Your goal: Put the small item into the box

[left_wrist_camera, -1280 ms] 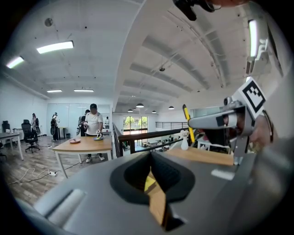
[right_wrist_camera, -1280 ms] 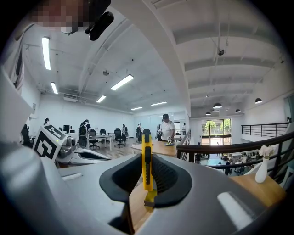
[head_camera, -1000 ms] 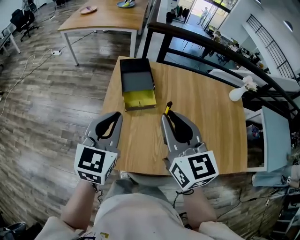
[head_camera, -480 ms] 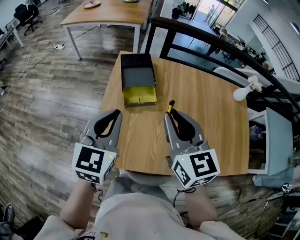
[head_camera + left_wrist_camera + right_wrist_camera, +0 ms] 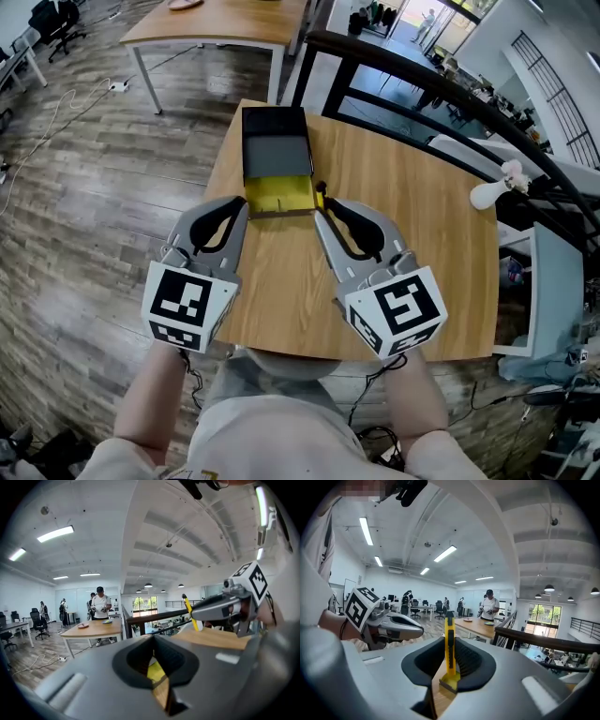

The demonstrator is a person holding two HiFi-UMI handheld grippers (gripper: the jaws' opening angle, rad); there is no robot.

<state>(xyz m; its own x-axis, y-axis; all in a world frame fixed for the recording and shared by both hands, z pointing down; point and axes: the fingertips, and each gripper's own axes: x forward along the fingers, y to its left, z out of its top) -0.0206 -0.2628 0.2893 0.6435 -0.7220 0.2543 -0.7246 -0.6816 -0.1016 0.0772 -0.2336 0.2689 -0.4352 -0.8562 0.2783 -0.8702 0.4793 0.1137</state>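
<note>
An open box (image 5: pixel 277 159) with a dark lid and a yellow inside (image 5: pixel 279 195) lies at the far left of the wooden table (image 5: pixel 412 206). My right gripper (image 5: pixel 323 214) is shut on a yellow utility knife (image 5: pixel 321 196), whose tip hangs at the right edge of the box's yellow part. In the right gripper view the knife (image 5: pixel 449 644) stands upright between the jaws of that gripper (image 5: pixel 449 677). My left gripper (image 5: pixel 234 211) hovers just left of it, near the box's front corner, shut and holding nothing. The left gripper view shows the knife (image 5: pixel 188 611) and a sliver of the yellow box (image 5: pixel 154 671).
A dark railing (image 5: pixel 422 94) runs behind the table. A white object (image 5: pixel 492 192) sits past the table's right edge. A second table (image 5: pixel 216 23) stands farther back. People (image 5: pixel 100 606) stand around it in the distance. Cables (image 5: pixel 56 112) trail on the wooden floor.
My right gripper has carried the knife to the left and forward, from the middle of the table to the right edge of the box. The left gripper has barely moved.
</note>
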